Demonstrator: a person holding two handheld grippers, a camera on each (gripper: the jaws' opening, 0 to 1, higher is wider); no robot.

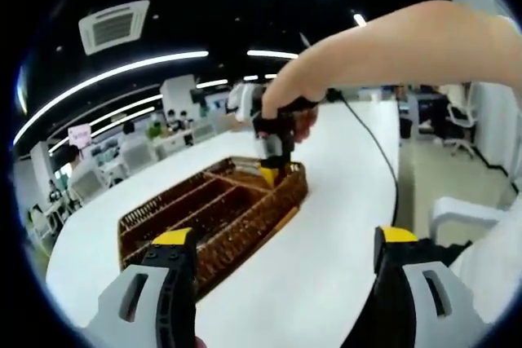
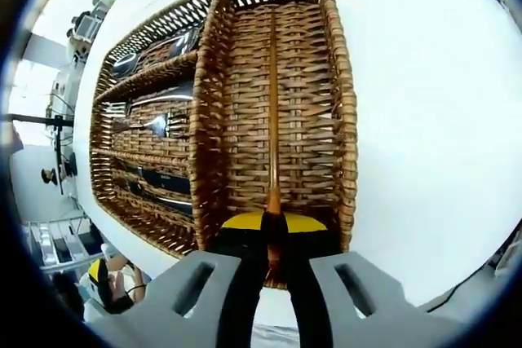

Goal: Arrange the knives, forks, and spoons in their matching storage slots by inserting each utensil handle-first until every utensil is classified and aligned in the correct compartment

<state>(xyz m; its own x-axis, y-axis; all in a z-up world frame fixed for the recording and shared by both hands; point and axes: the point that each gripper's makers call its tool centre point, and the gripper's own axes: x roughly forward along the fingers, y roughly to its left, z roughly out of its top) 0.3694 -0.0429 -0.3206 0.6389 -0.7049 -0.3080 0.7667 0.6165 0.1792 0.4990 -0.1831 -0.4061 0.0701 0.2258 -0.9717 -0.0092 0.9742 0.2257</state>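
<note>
right gripper (image 2: 272, 230) clamped on a thin brown stick (image 2: 272, 103) lying along the wide compartment of the wicker tray (image 2: 347, 103), mid frame; forks (image 2: 139, 126) in narrow slots at left. left gripper (image 1: 285, 254) spread apart, bottom frame, above white table (image 1: 342, 193).

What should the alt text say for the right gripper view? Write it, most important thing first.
The right tongs, shut on a thin brown stick, hold it lengthwise over the wide compartment of a wicker tray on a white table. Three narrower compartments to the left hold metal cutlery, including a fork.
</note>
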